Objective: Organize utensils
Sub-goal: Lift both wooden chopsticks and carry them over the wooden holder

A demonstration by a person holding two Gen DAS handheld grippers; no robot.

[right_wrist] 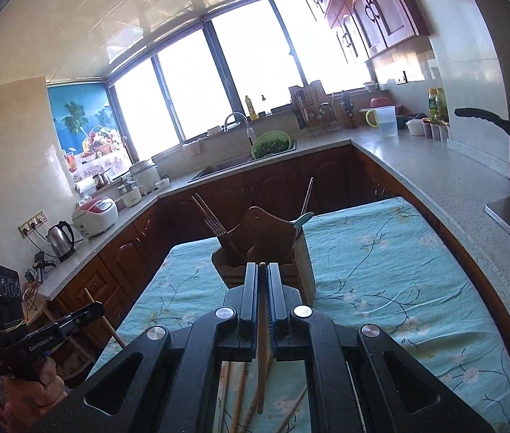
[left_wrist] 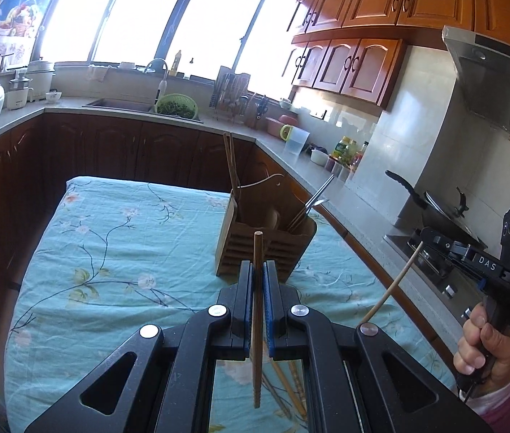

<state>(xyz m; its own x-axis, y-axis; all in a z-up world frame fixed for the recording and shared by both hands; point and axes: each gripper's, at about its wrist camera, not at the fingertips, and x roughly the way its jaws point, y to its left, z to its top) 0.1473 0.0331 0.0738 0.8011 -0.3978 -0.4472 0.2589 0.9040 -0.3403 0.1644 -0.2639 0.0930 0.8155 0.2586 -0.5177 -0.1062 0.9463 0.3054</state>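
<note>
Above floral cloth (left_wrist: 117,238) w/ slatted wood caddy (left_wrist: 255,249): L gripper (left_wrist: 257,270) & R gripper (right_wrist: 262,270) each clamped on slim wooden chopstick (left_wrist: 257,310).

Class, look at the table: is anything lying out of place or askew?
Yes. Several loose chopsticks lie crisscrossed on the floral tablecloth below the tools, not standing in the wooden utensil holder like the others.

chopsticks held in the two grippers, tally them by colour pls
dark brown chopstick, in the left gripper: 1
light tan chopstick, in the right gripper: 1
total: 2
</note>
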